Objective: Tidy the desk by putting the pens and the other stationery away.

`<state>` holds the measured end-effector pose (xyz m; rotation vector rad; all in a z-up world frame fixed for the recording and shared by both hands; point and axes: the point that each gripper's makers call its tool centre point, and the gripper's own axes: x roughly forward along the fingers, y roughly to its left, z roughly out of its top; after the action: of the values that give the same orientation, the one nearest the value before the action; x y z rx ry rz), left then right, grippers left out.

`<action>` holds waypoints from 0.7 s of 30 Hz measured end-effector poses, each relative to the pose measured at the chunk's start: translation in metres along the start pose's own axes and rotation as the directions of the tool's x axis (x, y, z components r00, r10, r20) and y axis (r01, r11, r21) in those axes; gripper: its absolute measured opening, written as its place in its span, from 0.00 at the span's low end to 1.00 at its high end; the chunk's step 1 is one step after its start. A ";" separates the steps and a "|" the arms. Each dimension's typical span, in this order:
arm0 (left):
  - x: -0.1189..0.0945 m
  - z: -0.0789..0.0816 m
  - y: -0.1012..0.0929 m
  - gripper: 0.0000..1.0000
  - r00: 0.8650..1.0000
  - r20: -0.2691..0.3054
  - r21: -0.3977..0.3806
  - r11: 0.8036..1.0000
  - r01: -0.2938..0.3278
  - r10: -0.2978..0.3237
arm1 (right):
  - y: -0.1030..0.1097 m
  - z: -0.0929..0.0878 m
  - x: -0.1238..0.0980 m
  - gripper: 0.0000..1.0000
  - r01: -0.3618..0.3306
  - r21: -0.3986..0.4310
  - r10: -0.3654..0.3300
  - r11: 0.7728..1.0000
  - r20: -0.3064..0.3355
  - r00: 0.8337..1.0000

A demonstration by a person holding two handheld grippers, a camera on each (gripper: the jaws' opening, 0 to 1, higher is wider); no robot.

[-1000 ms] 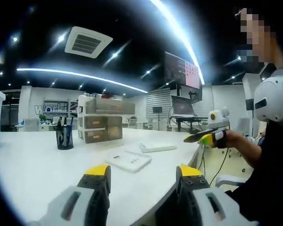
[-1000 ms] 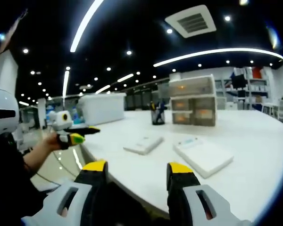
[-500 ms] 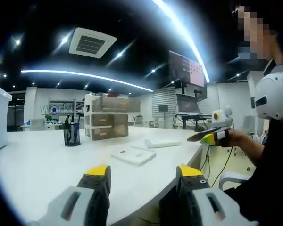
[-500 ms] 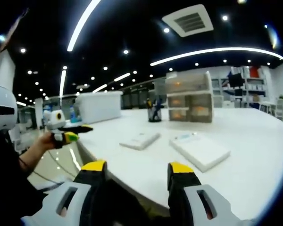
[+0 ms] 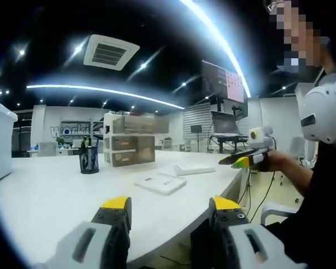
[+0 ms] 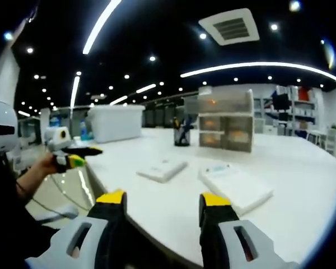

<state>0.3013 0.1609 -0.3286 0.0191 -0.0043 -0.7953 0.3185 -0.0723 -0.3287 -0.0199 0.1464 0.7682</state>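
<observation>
Black mesh pen cup (image 5: 89, 160) holds upright pens; drawer unit (image 5: 129, 148) beside it. Notepad (image 5: 160, 182) lies flat on desk (image 5: 39, 196). Left gripper (image 5: 168, 208) & right gripper (image 6: 163, 204): jaws apart, holding nothing.

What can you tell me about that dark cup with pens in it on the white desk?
The pen cup is a small, dark, see-through-looking holder, possibly mesh. It stands upright on the white desk, far from the edge nearest the grippers, just beside the set of small drawers, apart from it as far as I can tell. Several pens stick out of its top; their number is too small to tell. Neither gripper touches it.
</observation>
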 end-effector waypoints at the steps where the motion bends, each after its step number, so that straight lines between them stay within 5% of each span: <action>1: -0.001 0.000 0.000 0.56 1.000 0.001 0.000 1.000 -0.001 0.001 | -0.001 0.001 0.002 0.45 0.000 -0.004 0.000 1.000 -0.001 1.000; 21: -0.010 -0.001 -0.005 0.57 1.000 -0.017 0.014 1.000 0.017 -0.016 | -0.004 0.000 0.054 0.36 -0.058 -0.060 0.054 0.997 -0.076 0.996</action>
<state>0.2906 0.1642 -0.3294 0.0395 0.0066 -0.8115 0.3593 -0.0374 -0.3364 -0.1035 0.1945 0.8285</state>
